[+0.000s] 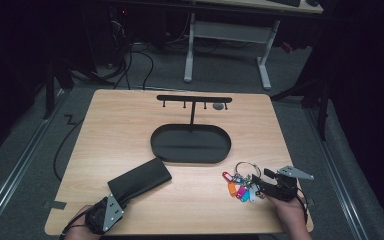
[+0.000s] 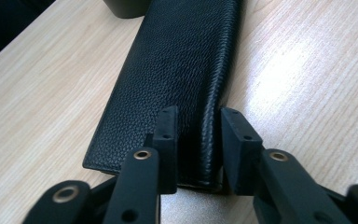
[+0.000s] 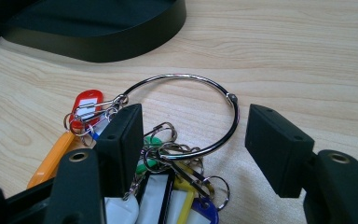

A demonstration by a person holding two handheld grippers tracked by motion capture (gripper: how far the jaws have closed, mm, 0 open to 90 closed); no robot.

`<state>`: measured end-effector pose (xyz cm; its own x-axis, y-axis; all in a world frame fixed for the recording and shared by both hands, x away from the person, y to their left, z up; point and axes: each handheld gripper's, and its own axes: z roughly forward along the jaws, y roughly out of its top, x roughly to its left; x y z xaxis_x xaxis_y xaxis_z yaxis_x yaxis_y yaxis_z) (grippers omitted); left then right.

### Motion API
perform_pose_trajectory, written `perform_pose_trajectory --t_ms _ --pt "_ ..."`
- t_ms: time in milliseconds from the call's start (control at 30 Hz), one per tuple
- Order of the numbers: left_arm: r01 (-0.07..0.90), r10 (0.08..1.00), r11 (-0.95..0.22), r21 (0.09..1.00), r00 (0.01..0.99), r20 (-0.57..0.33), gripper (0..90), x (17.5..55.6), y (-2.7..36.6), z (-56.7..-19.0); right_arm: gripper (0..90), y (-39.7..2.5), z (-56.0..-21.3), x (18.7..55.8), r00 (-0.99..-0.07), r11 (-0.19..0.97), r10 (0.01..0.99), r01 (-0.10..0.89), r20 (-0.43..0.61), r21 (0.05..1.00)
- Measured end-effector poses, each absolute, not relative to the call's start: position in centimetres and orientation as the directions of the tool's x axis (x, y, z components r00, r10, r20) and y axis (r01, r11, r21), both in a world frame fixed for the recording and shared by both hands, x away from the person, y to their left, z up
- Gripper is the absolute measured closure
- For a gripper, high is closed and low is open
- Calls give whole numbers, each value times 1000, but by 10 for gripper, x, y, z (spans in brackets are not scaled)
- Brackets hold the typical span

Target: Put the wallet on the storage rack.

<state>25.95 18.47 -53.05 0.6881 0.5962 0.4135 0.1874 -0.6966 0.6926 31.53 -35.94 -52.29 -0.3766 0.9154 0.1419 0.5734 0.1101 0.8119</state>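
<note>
A black leather wallet (image 1: 140, 179) (image 2: 177, 60) lies flat on the wooden table at the front left. My left gripper (image 1: 120, 198) (image 2: 198, 135) is at the wallet's near end, jaws closed on its long folded edge. At the front right lies a large metal key ring (image 1: 245, 169) (image 3: 186, 77) carrying several coloured tags (image 1: 240, 191), among them a red tag (image 3: 87, 102) and an orange tag (image 3: 51, 158). My right gripper (image 1: 260, 176) (image 3: 193, 135) stands open just above the ring, one jaw over the tags and the other outside the ring's right side.
A black oval tray (image 1: 190, 160) (image 3: 98, 44) sits mid-table, with a T-shaped hook stand (image 1: 194, 99) rising from its far side. Bare wood lies between the wallet and the keys. The table's front edge runs right under both hands.
</note>
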Motion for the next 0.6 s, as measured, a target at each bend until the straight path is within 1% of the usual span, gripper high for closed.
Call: perform_pose_trajectory --t_ms 133,300,433,600 --pt "178 609 -673 718 684 401 759 256 185 -523 376 -360 -522 315 -375 104 916 573 147 813" --pt "181 642 -611 770 683 349 791 253 188 -512 376 -362 -522 315 -373 101 916 569 146 816" --pt "198 660 -551 811 697 278 804 253 189 -505 377 -362 -522 315 -371 100 917 570 147 816" --pt "236 682 -440 867 716 150 808 255 187 -495 377 -361 -519 314 -373 101 917 562 142 821"
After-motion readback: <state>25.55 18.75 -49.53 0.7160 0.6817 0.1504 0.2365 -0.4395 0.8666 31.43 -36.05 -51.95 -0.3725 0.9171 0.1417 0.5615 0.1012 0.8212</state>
